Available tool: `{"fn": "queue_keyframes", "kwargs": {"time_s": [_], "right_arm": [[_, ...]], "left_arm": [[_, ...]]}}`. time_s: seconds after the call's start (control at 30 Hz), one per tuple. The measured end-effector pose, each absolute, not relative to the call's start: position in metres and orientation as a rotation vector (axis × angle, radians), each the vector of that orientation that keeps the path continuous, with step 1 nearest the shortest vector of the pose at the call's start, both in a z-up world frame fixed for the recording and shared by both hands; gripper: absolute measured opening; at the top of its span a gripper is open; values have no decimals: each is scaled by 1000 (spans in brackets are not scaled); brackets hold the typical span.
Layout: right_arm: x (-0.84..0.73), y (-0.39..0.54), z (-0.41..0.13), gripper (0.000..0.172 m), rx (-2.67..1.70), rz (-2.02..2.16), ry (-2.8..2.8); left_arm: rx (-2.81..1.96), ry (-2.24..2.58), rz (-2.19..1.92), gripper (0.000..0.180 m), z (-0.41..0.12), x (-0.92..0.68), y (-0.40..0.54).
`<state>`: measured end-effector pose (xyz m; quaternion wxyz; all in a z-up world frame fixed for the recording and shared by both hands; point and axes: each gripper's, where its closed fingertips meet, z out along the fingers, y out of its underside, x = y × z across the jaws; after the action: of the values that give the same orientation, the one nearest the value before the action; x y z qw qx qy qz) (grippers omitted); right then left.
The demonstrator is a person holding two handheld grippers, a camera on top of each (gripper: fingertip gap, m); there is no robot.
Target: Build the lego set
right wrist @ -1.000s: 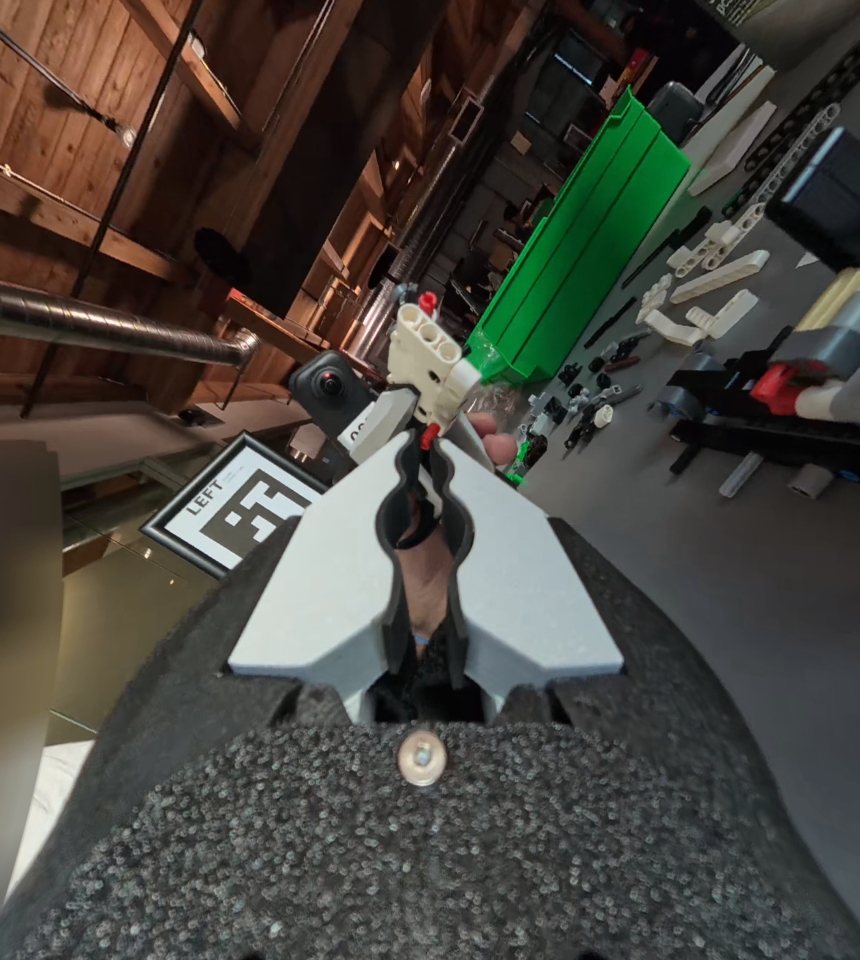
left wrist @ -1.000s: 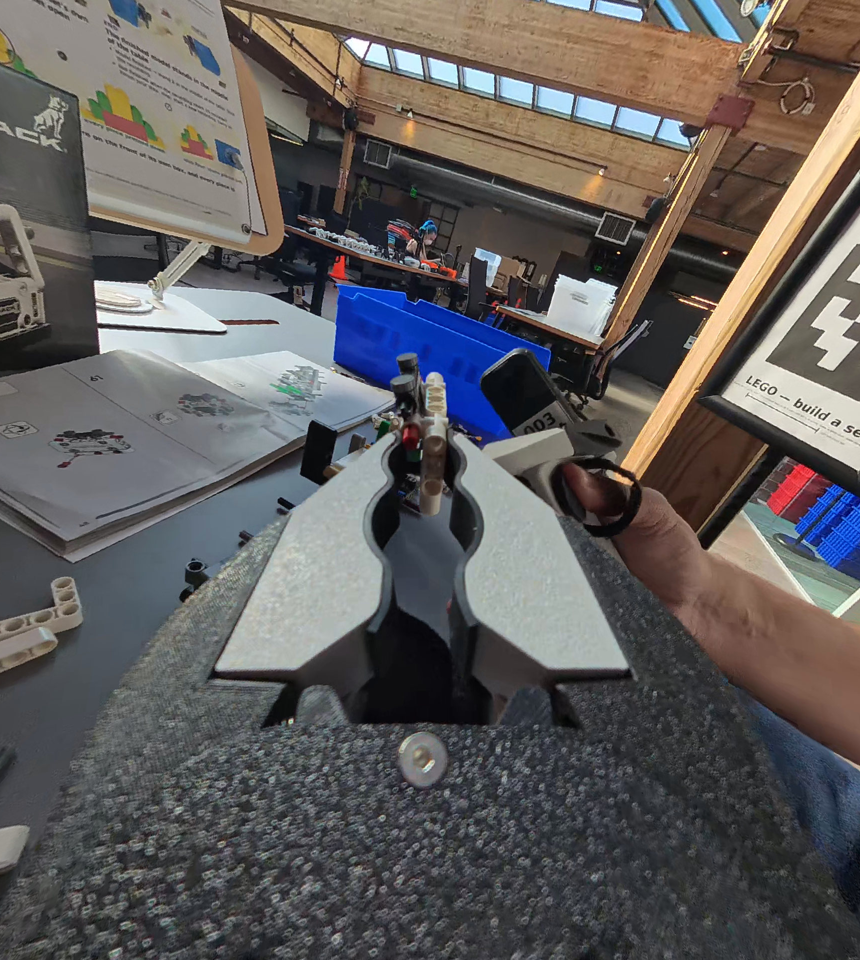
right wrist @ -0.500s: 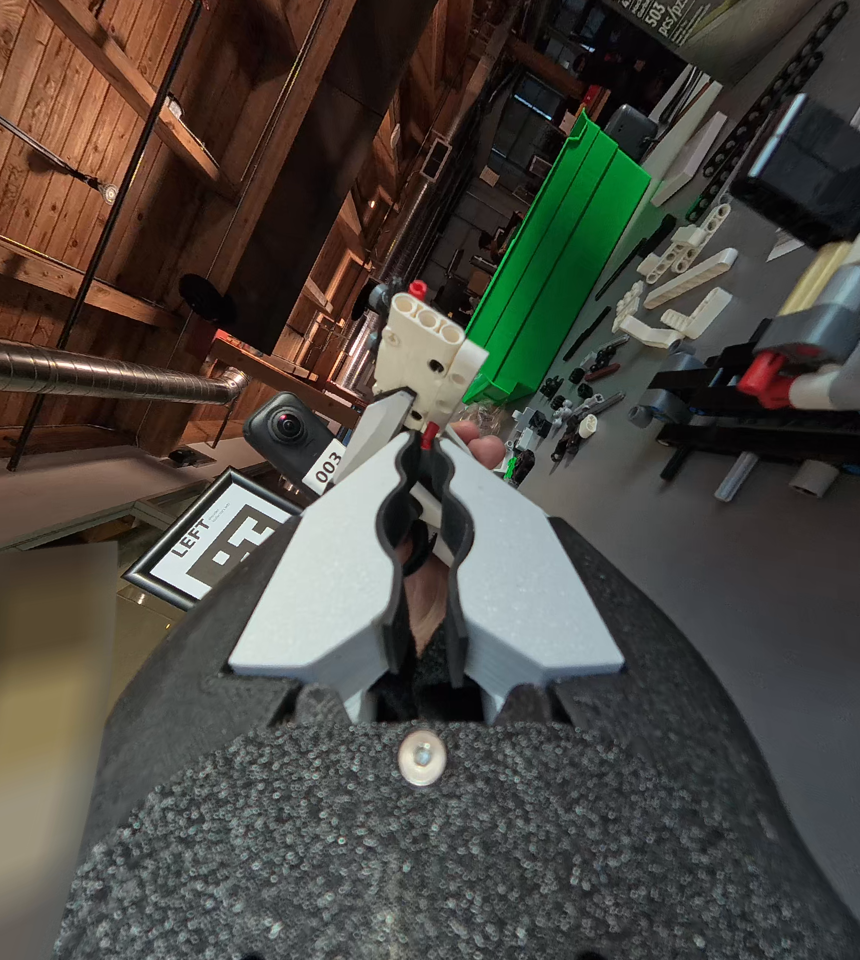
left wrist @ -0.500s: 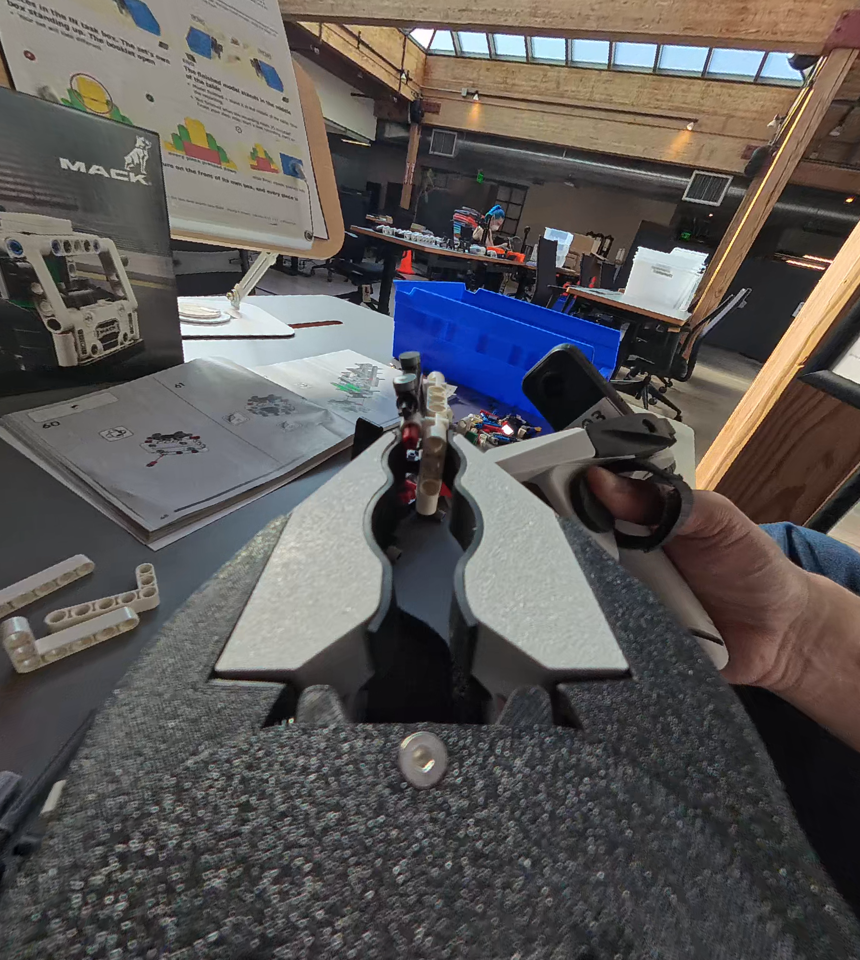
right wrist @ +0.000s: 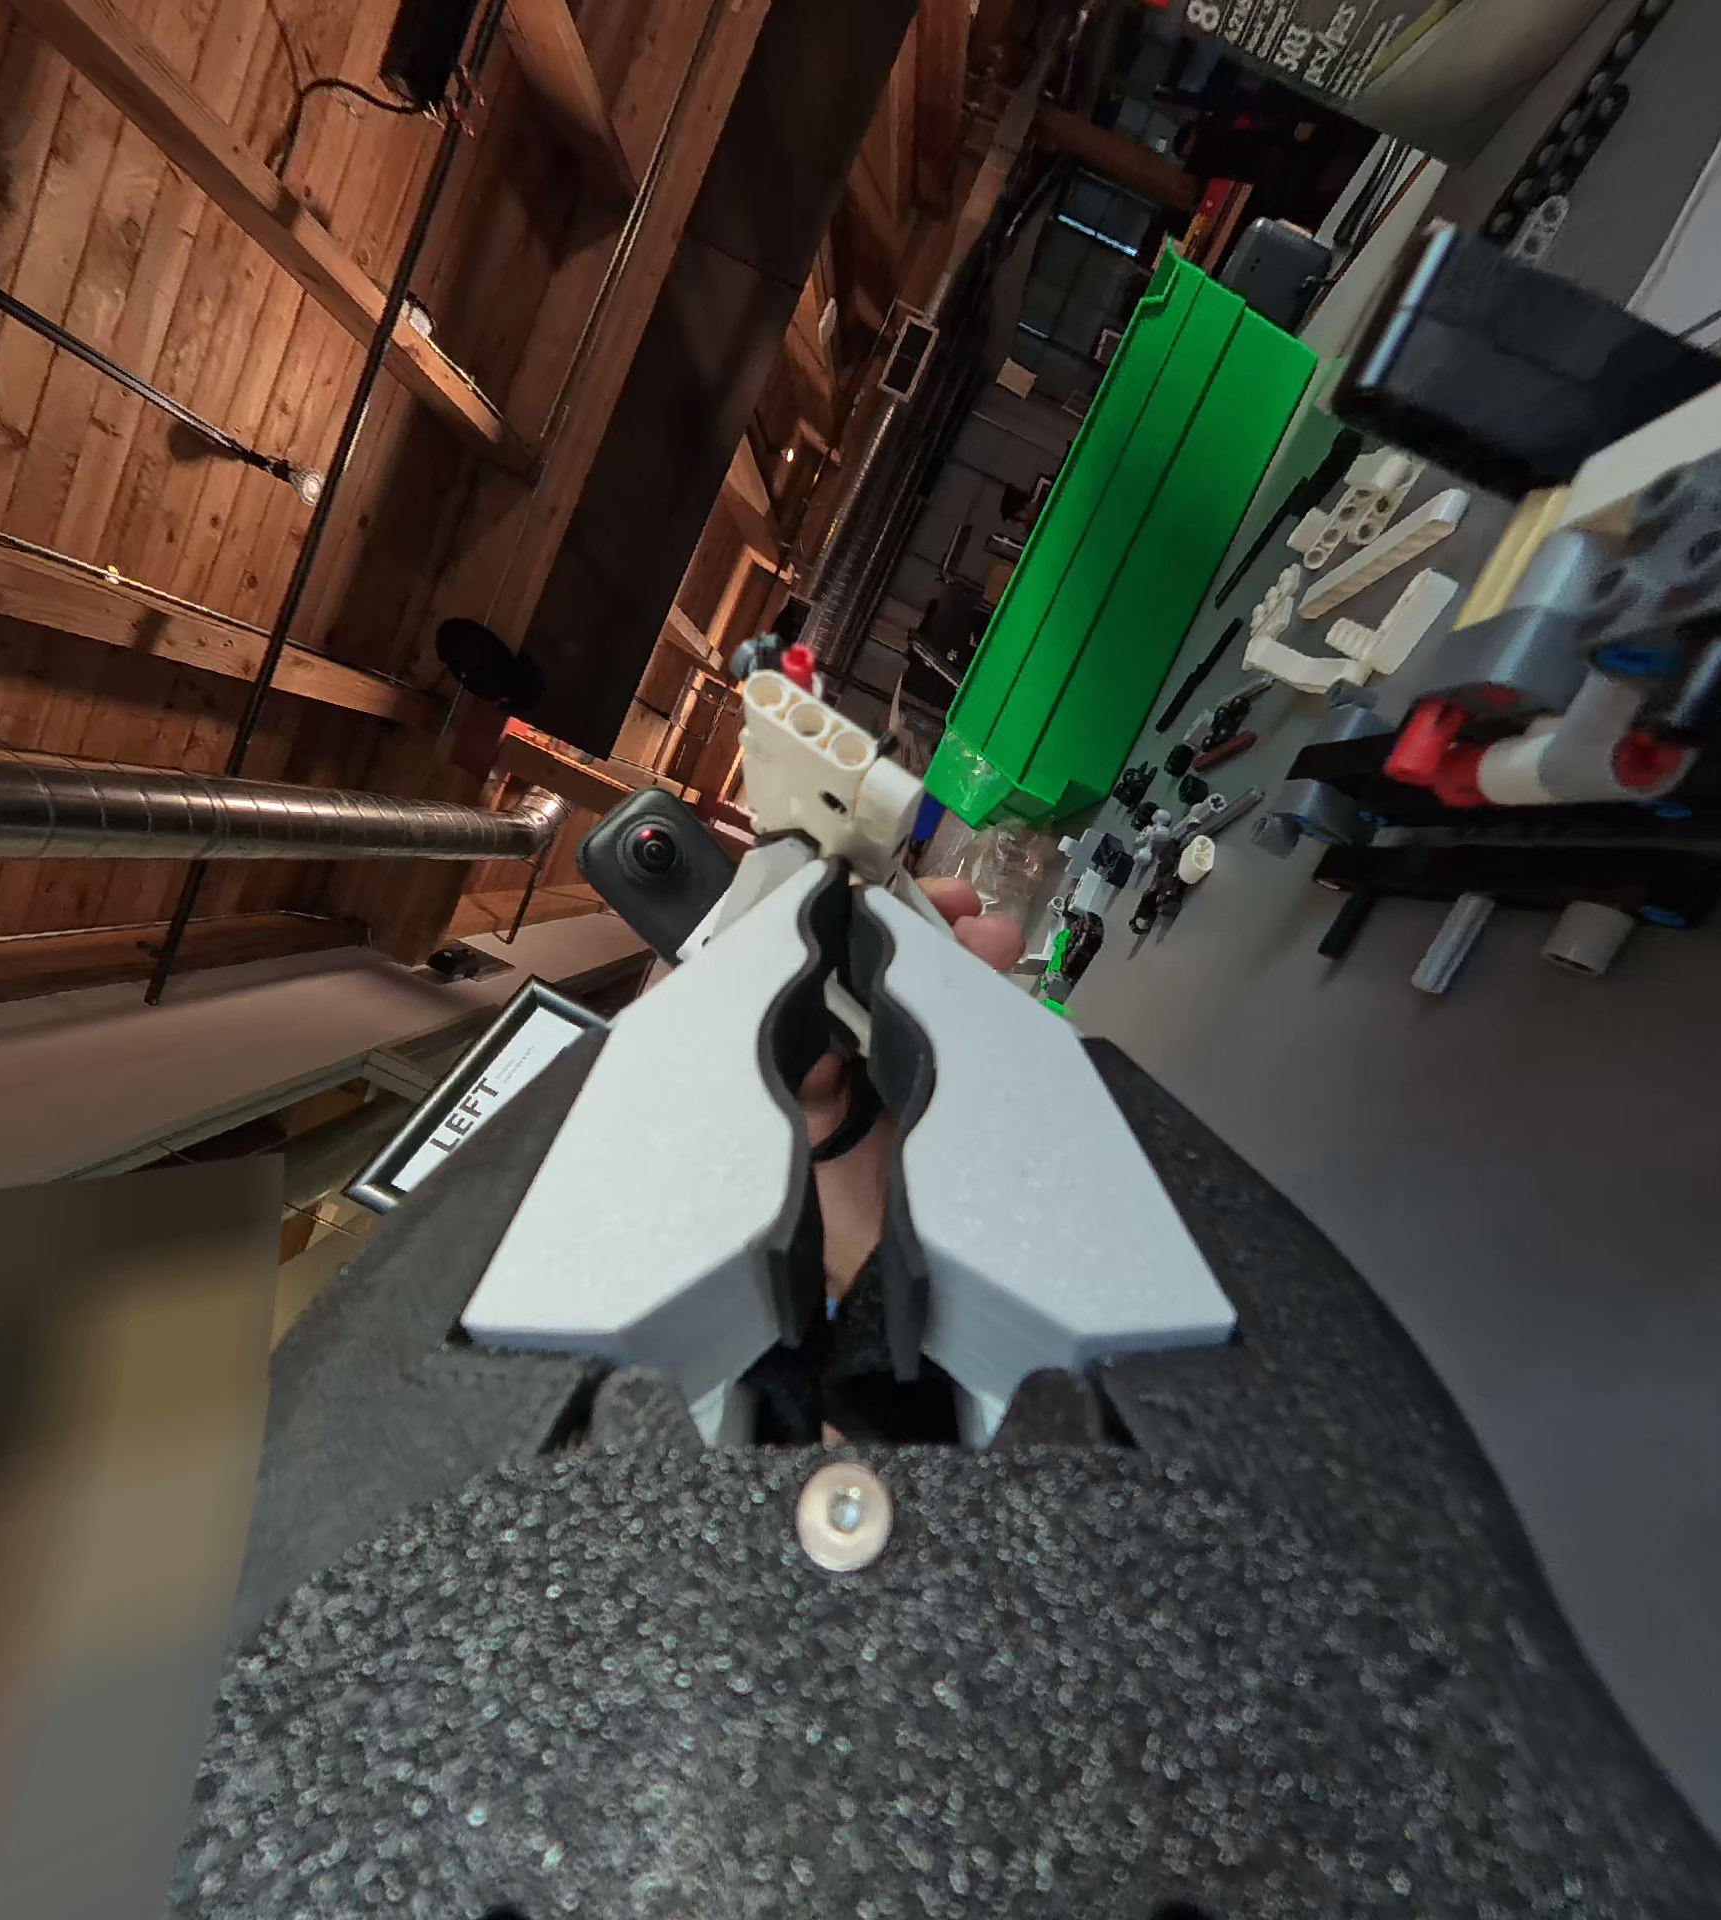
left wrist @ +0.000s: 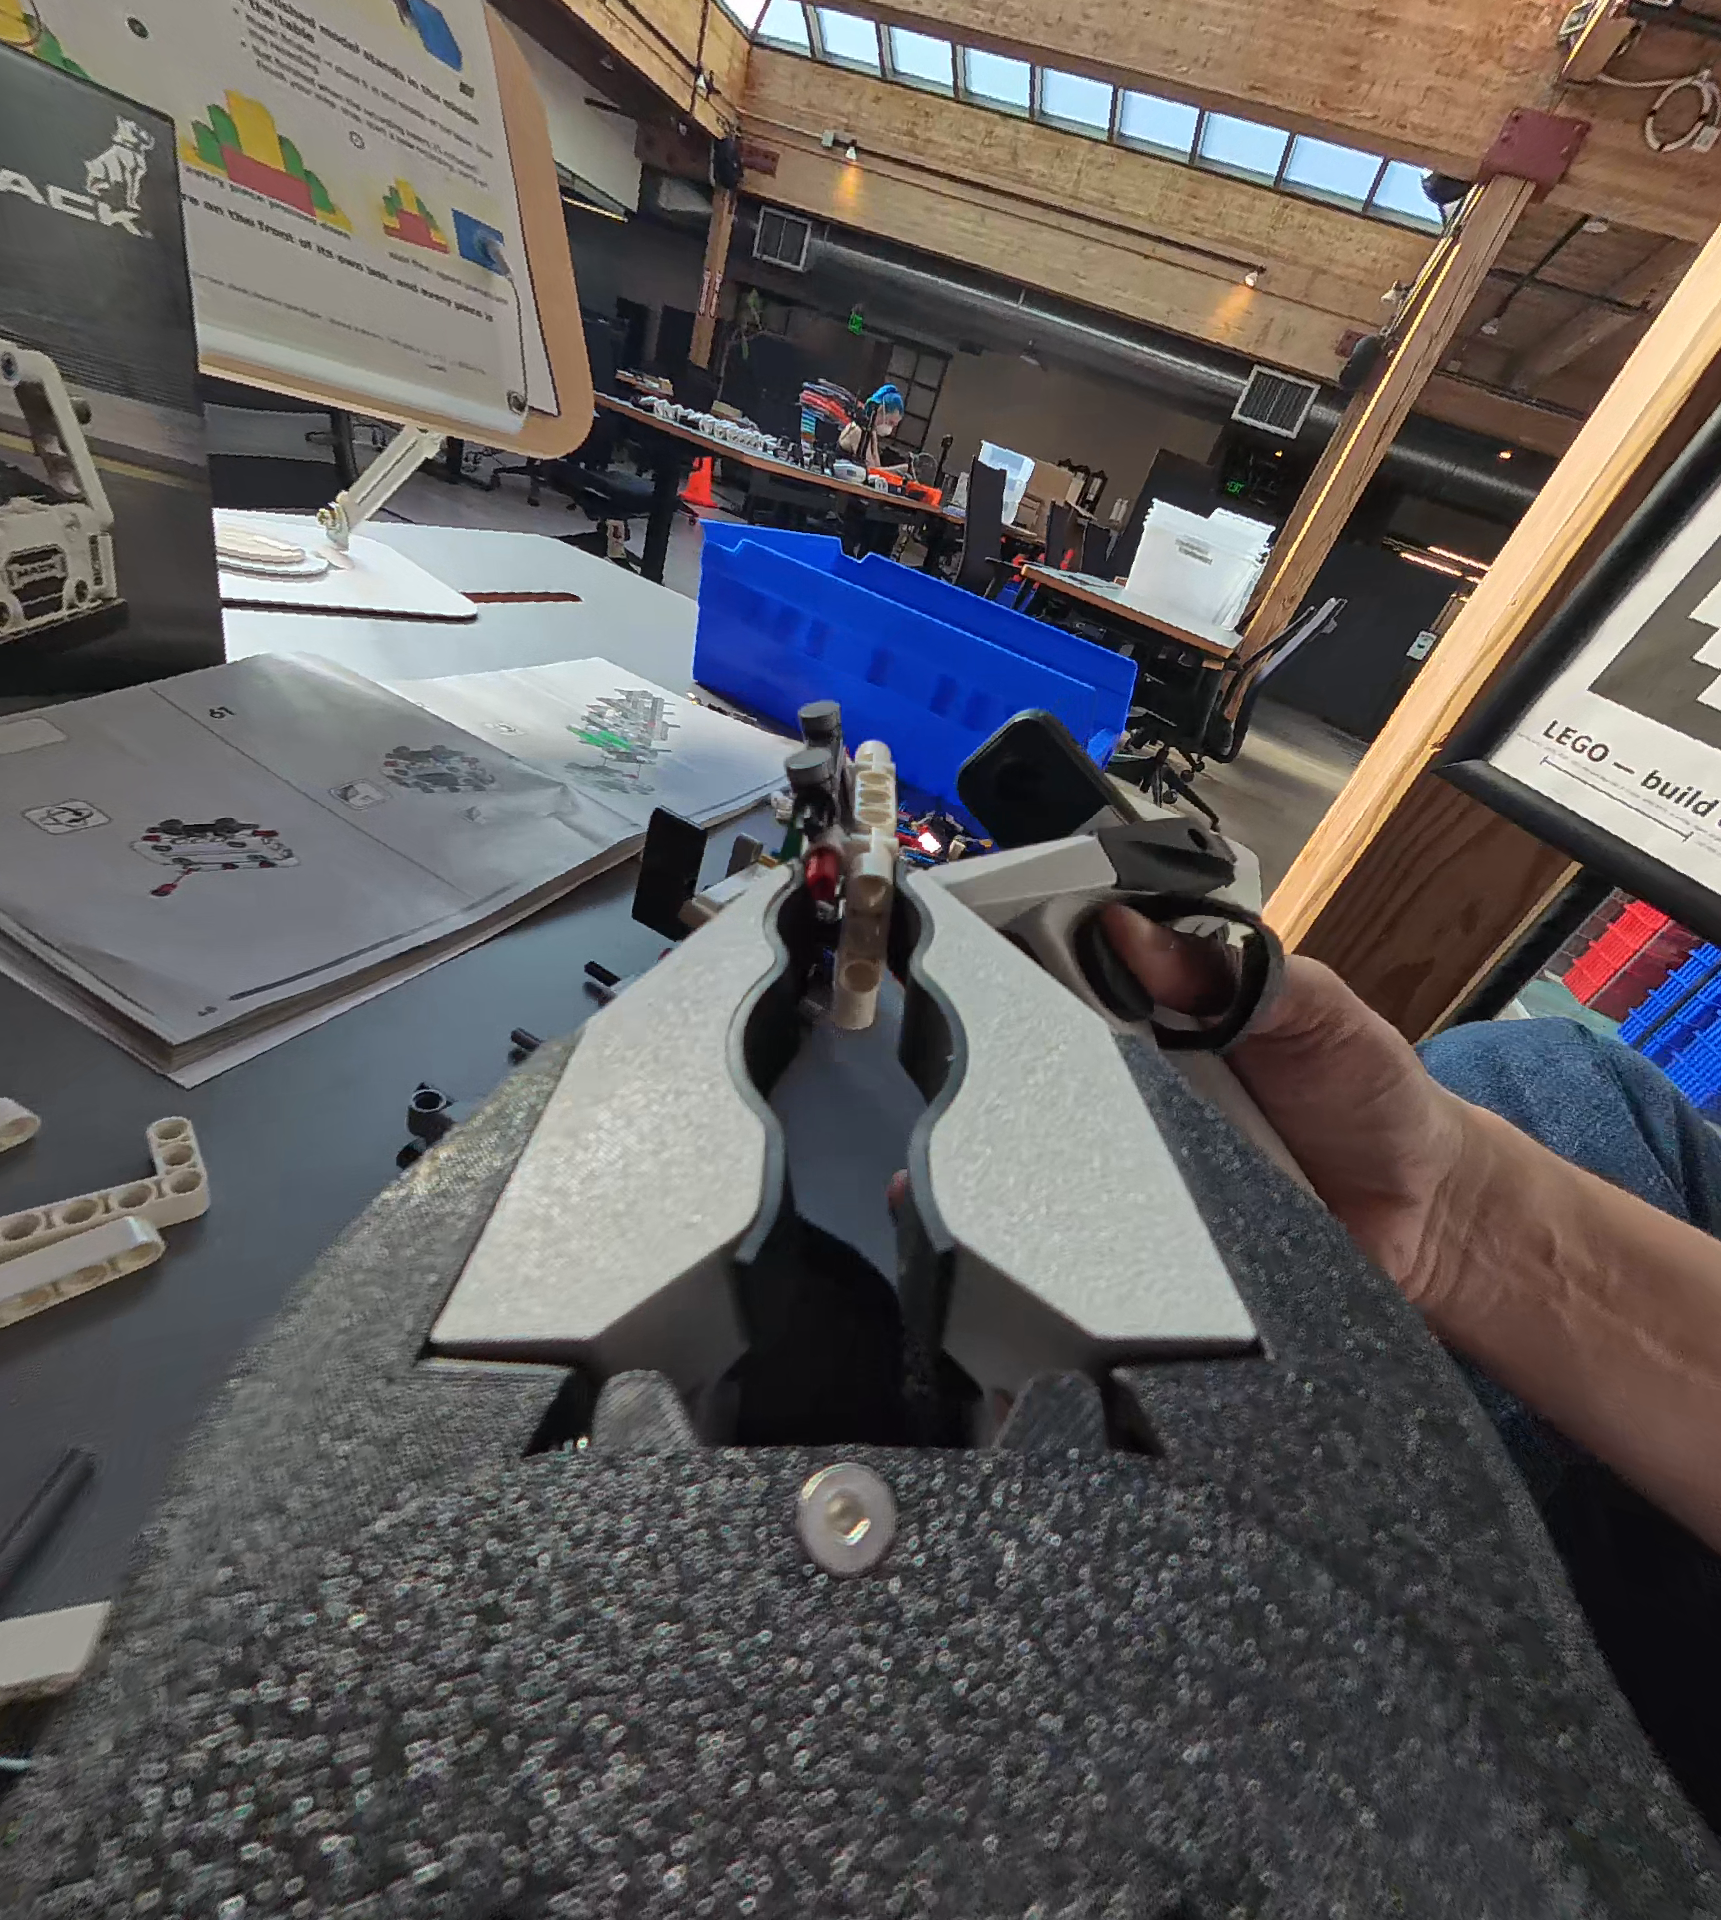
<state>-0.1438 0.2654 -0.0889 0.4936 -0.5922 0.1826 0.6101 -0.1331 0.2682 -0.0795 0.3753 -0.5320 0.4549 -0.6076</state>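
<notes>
In the left wrist view, the left gripper point(left wrist: 851, 914) pinches a small brick assembly point(left wrist: 861, 831) of cream beams, dark pins and a red pin, held above the dark table point(left wrist: 316, 1122). The right gripper point(left wrist: 1095, 873) reaches in from the right, beside an open instruction booklet point(left wrist: 264, 831) and a blue bin point(left wrist: 897, 644). In the right wrist view, the right gripper point(right wrist: 840, 878) has its tips closed just beneath the same assembly point(right wrist: 814, 758); they seem to nip something thin there, though this is unclear. A green bin point(right wrist: 1126, 561) stands beyond.
</notes>
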Motion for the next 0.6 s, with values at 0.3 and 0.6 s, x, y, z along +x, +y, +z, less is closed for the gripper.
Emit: {"fn": "queue_keyframes", "kwargs": {"time_s": [0.3,0.6], "right_arm": [[-137,269,-95,0,-1502,1232,416],[-154,257,-85,0,-1486,1104,245]], "left_arm": [[-1429,1034,-1410,10,-81,-137,294],[-1417,1019,-1515,10,-77,-138,292]]}}
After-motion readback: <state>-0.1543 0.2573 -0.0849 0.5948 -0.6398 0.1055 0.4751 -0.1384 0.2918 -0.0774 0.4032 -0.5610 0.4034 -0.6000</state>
